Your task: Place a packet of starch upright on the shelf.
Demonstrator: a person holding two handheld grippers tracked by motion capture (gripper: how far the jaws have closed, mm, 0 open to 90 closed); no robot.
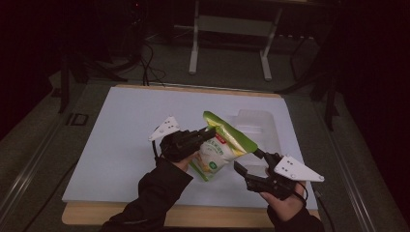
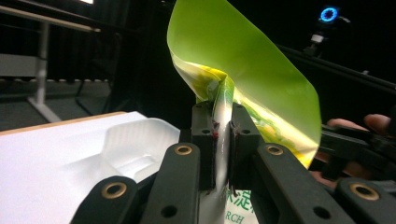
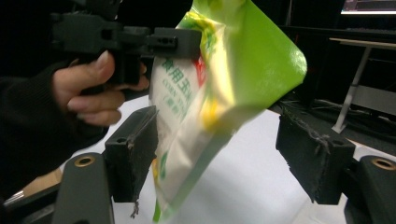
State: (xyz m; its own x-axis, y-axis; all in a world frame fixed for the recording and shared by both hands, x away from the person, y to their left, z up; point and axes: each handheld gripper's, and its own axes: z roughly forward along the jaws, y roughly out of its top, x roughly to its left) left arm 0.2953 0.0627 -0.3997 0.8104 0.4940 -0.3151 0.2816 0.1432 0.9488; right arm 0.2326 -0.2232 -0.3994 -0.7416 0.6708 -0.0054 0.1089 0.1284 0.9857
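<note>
A green and white corn starch pouch (image 1: 223, 143) hangs tilted above the white table mat, its green top flap (image 2: 243, 60) curling up. My left gripper (image 1: 209, 133) is shut on the pouch's upper left edge, with the film pinched flat between its jaws (image 2: 223, 140). My right gripper (image 1: 249, 162) stands open at the pouch's lower right. In the right gripper view the pouch (image 3: 210, 107) hangs between the spread jaws, close to the left pad (image 3: 135, 154) and well apart from the right pad (image 3: 313, 154). The left gripper (image 3: 187, 43) shows at the top of that view.
A clear plastic tray (image 1: 256, 126) lies on the white mat (image 1: 125, 140) just behind the pouch, seen again in the left gripper view (image 2: 135, 149). A metal table frame (image 1: 229, 43) stands on the floor beyond the mat. Dark floor surrounds the table.
</note>
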